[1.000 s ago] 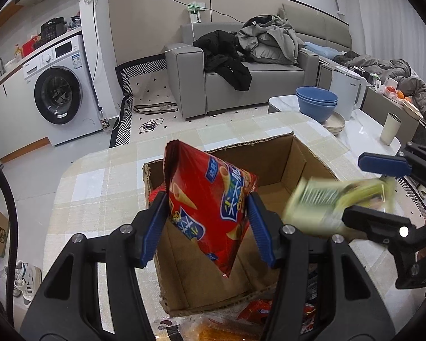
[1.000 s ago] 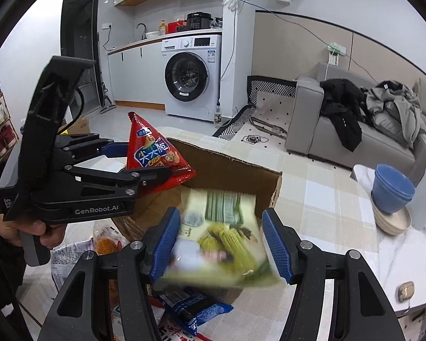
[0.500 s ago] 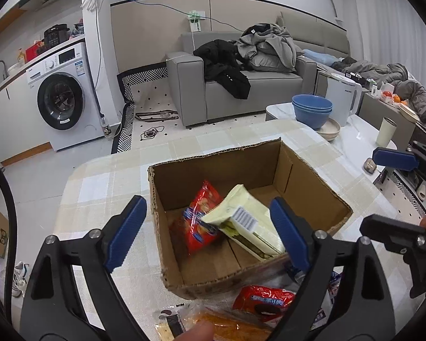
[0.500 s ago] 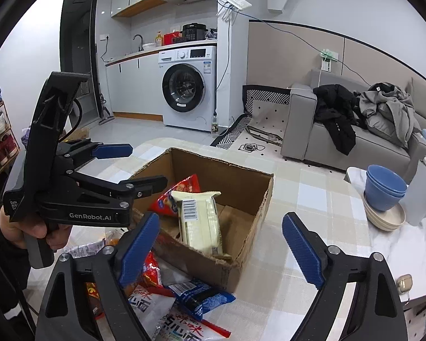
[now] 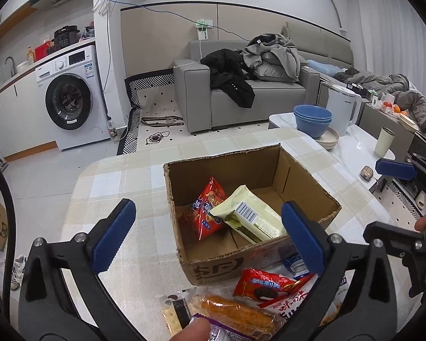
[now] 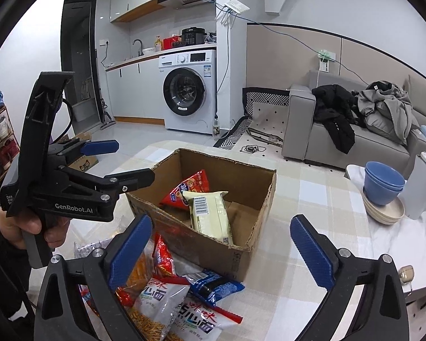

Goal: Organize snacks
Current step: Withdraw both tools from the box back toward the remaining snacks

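With both grippers spread wide, holding nothing:
box (image 5: 221, 267): 2 packs inside, red bag (image 5: 206, 213) under pale pack (image 5: 250, 216)
left gripper (image 5: 207, 236): above box
right gripper (image 6: 221, 250): above box's near wall
loose snacks (image 6: 170, 298): beside box, below fingers

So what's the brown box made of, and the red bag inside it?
The brown box looks like corrugated cardboard: matte brown, with ragged, wavy torn edges along its rim. The red bag looks like thin plastic or foil film, glossy and crinkled, with printed pictures and a crimped seal at its top; which film exactly can't be told by sight.
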### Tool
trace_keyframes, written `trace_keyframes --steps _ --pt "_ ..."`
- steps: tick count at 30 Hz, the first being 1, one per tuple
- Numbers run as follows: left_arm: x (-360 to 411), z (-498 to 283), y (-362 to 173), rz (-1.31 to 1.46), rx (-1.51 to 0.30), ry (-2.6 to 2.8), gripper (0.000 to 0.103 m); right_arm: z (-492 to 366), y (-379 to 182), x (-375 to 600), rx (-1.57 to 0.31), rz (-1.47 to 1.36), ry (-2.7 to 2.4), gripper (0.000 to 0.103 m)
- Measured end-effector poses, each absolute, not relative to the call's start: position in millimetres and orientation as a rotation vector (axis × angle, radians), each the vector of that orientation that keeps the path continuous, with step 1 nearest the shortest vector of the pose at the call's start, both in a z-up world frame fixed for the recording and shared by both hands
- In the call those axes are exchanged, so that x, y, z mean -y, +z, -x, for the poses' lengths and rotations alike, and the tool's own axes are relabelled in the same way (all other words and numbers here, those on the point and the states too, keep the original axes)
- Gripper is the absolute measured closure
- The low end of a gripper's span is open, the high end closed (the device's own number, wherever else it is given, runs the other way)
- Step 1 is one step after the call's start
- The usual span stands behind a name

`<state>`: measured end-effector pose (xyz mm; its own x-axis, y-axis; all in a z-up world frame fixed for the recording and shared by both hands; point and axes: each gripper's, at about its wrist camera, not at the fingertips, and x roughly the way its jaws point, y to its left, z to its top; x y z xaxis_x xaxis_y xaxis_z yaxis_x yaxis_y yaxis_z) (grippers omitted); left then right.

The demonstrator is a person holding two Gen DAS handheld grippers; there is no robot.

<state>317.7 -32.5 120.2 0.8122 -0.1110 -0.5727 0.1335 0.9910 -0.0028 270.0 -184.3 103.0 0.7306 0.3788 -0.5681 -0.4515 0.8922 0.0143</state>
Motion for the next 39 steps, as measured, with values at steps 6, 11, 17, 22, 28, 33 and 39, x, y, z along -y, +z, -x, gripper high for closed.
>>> trace_keyframes --steps 6,11,17,22,28,33,39 --pt "25.7 -296.1 128.3 -0.034 -0.602 -0.111 0.001 -256.9 103.1 184.2 -0.595 0.118 0.46 0.001" --pt "19.0 -274.6 132.1 -0.029 -0.597 -0.101 0.001 -251.7 100.0 186.6 -0.6 0.117 0.451 0.001" --pt "5.8 -255.4 130.5 -0.009 -0.61 -0.084 0.001 -244.9 96.0 193.8 -0.613 0.094 0.437 0.001" --pt "-7.6 -239.5 123.1 0.01 -0.628 -0.07 0.001 -236.4 90.9 198.1 -0.629 0.089 0.431 0.001" --pt "-15.6 -228.7 114.3 0.018 -0.641 -0.049 0.001 -228.9 81.2 198.0 -0.657 0.081 0.432 0.001" --pt "-18.7 -220.9 108.1 0.022 -0.65 -0.036 0.001 -221.8 70.7 198.8 -0.666 0.066 0.425 0.001" --pt "-19.9 -213.5 99.9 0.018 -0.658 -0.036 0.001 -217.9 60.5 203.3 -0.696 0.062 0.418 0.001"
